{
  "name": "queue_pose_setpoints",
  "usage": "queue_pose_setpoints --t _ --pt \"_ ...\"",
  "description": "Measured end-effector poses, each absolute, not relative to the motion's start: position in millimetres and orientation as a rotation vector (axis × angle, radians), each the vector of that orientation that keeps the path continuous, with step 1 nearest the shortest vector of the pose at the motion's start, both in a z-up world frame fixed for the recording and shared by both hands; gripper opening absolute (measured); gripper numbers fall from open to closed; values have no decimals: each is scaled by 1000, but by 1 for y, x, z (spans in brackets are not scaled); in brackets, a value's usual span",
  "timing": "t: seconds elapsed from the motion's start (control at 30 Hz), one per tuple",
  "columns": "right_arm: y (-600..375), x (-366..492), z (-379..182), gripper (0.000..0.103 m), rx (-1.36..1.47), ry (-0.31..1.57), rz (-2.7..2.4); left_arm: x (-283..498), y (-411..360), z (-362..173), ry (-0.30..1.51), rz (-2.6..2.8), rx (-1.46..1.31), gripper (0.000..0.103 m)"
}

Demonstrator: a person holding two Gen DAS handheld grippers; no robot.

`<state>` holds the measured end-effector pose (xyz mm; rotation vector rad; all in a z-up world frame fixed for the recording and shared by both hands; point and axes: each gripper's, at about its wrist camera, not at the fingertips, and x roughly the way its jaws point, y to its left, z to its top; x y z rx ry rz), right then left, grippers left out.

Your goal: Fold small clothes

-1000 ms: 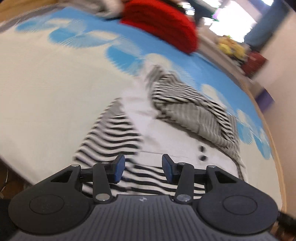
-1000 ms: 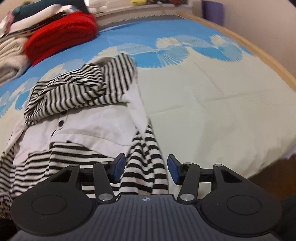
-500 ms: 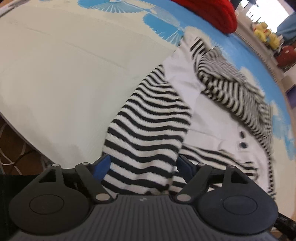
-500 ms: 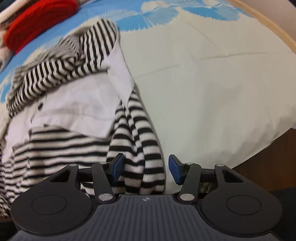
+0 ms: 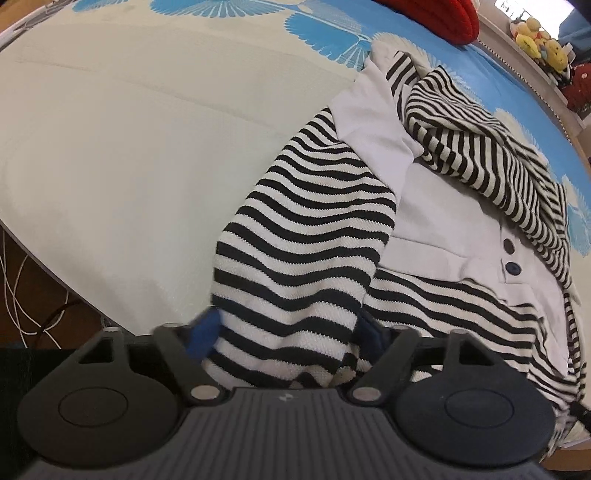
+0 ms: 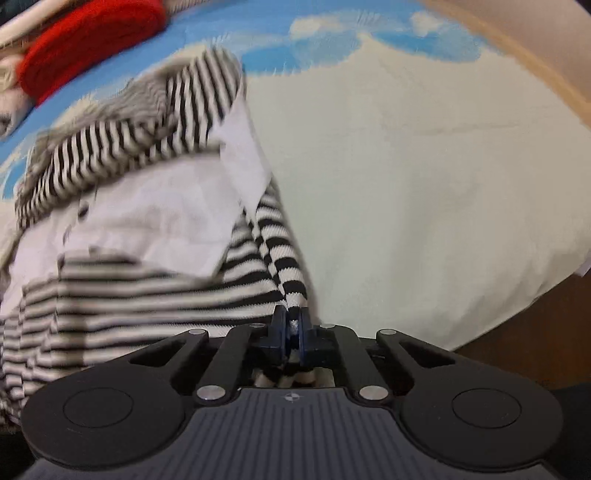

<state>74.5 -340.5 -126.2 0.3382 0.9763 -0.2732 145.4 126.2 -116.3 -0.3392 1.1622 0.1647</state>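
A small black-and-white striped top [image 5: 306, 229] with a white collar and two dark buttons lies crumpled on the cream and blue bedcover [image 5: 129, 129]. My left gripper [image 5: 286, 332] is open, its blue fingers on either side of a striped sleeve end near the bed's front edge. In the right wrist view the same top [image 6: 147, 206] lies to the left. My right gripper [image 6: 291, 325] is shut on the cuff of the other striped sleeve [image 6: 284, 266].
A red knitted item [image 6: 88, 51] and other folded clothes lie at the back of the bed; the red knitted item also shows in the left wrist view [image 5: 436, 14]. Soft toys [image 5: 539, 33] sit on a ledge beyond. The bed's edge, wooden floor and white cables [image 5: 22, 291] are at lower left.
My right gripper has shut on the sleeve cuff. My left gripper has opened wider and moved down onto the other sleeve end.
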Motion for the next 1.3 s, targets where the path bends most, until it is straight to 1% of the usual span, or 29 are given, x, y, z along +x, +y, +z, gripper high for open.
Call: queue_pose_setpoints --t 0.03,0.07,0.13,0.2,0.3,0.33,0.37,0.4,0.43,0.5,0.53,0.67,0.77,0.9,0.97,1.0,1.03,1.07,1.1,1.13,1.17,1.27,1.3 --pt "-340 75 -126 5 338 976 -273 145 127 -113 1154 147 -347 16" --pt "-345 72 -120 5 349 934 -294 143 127 -108 1143 116 -371 11" --pt "-356 67 -109 5 356 867 -351 138 125 -92 1092 67 -394 11" --pt "-365 66 -107 5 391 852 -372 132 119 -81 1050 45 -336 11" --pt "-367 71 -122 7 420 946 -336 132 122 -91 1118 93 -316 13" --pt "-366 72 -127 9 426 977 -327 133 127 -99 1156 117 -333 16" --pt "-365 75 -133 12 430 1004 -325 134 131 -105 1182 140 -349 26" --pt "-361 75 -136 24 427 1025 -330 135 133 -106 1186 157 -357 30" --pt "-360 76 -138 38 421 1036 -339 136 135 -106 1184 170 -356 39" --pt "-358 76 -140 48 411 1042 -352 138 131 -103 1168 158 -337 41" --pt "-357 78 -141 48 405 1049 -349 139 129 -103 1167 147 -331 42" --pt "-343 80 -153 48 357 1129 -314 138 123 -110 1198 140 -293 44" --pt "-338 76 -151 48 319 1133 -306 139 121 -114 1216 147 -270 48" --pt "-336 74 -149 48 311 1134 -301 137 119 -115 1219 141 -249 48" --pt "-334 73 -149 45 302 1137 -295 136 119 -115 1219 138 -241 48" --pt "-333 73 -149 34 299 1138 -288 136 119 -115 1219 137 -236 48" --pt "-332 72 -149 22 299 1140 -277 136 118 -116 1220 135 -229 45" --pt "-331 72 -149 17 303 1143 -260 135 117 -116 1217 129 -222 36" --pt "-329 72 -149 8 302 1140 -248 136 115 -116 1214 118 -220 29" --pt "-327 72 -148 7 298 1138 -235 135 114 -114 1206 102 -215 18" --pt "-324 71 -145 6 286 1131 -216 135 112 -112 1193 93 -201 13" --pt "-325 68 -139 5 308 1100 -217 132 107 -102 1148 86 -156 12" --pt "-332 65 -131 5 361 1049 -226 131 107 -100 1138 83 -159 12"
